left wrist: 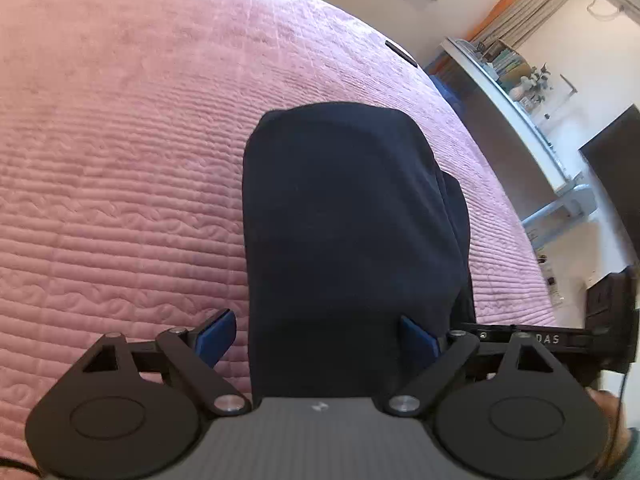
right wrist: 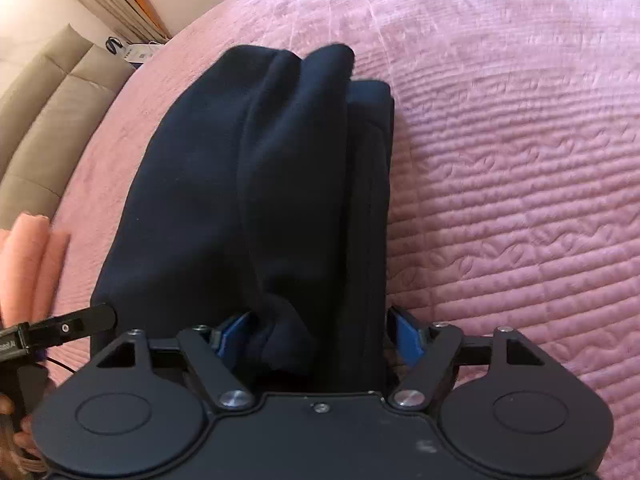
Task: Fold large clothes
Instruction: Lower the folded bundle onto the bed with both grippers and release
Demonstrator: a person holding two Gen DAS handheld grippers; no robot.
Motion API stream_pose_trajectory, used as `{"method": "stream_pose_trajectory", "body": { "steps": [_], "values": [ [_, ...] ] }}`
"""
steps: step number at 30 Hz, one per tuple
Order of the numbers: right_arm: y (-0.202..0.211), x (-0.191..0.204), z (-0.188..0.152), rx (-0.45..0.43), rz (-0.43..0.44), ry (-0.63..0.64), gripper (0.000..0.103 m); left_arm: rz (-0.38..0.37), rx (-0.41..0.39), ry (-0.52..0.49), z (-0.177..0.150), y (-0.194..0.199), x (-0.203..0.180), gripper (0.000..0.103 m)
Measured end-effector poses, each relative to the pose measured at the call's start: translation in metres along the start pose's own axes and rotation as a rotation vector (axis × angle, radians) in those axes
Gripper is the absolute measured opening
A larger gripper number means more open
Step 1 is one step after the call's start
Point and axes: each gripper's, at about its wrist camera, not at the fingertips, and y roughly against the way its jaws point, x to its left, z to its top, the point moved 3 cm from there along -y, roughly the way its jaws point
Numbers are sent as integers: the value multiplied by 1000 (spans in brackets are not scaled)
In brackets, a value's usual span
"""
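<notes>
A dark navy garment (left wrist: 344, 240) lies folded into a long narrow bundle on the pink quilted bedspread (left wrist: 120, 160). My left gripper (left wrist: 320, 338) is open, its blue pads on either side of the bundle's near end. In the right wrist view the same garment (right wrist: 260, 200) shows several stacked folds. My right gripper (right wrist: 320, 338) is open around its near end, the blue pads beside the cloth. Part of the other gripper (right wrist: 60, 328) shows at the left edge.
The pink bedspread (right wrist: 520, 160) spreads wide on all sides. A white desk (left wrist: 520, 120) with books and small items stands beyond the bed's right edge, with a dark screen (left wrist: 616, 168). A beige padded headboard (right wrist: 48, 120) and curtains lie at the far left.
</notes>
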Motion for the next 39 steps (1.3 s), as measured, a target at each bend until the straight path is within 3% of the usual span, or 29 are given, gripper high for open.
{"method": "stream_pose_trajectory", "body": {
  "steps": [1, 2, 8, 9, 11, 13, 15, 19, 24, 28, 32, 35, 39],
  "values": [
    [-3, -4, 0, 6, 9, -18, 100, -17, 6, 12, 1, -4, 1, 94],
    [-6, -8, 0, 6, 23, -37, 102, -32, 17, 29, 0, -8, 4, 96],
    [-10, -12, -2, -15, 99, -36, 103, -213, 78, 237, -2, -38, 30, 97],
    [-10, -12, -3, -20, 115, -41, 101, -234, 80, 261, -3, -41, 32, 96],
    [-10, -10, -4, -24, 171, -47, 72, -255, 66, 273, -2, -44, 34, 91],
    [-7, -7, -6, -41, 201, -65, 61, -260, 41, 249, -2, -40, 32, 81],
    [2, 2, -9, -74, 212, -52, 56, -299, 0, 208, -2, -30, 29, 67],
    [38, 39, -18, -169, 217, 22, 55, -423, -73, 162, -1, -2, 23, 64],
    [94, 96, -50, -231, 258, 100, 55, -519, -130, 127, -11, 68, 23, 64],
    [124, 144, -87, -249, 268, 169, 55, -539, -171, 92, -32, 131, 31, 64],
    [128, 169, -122, -221, 280, 176, 55, -519, -191, 105, -66, 174, 45, 65],
    [109, 170, -149, -181, 272, 175, 55, -487, -173, 142, -97, 178, 60, 65],
    [64, 148, -177, -119, 226, 172, 55, -393, -115, 157, -138, 149, 81, 66]
  ]
}}
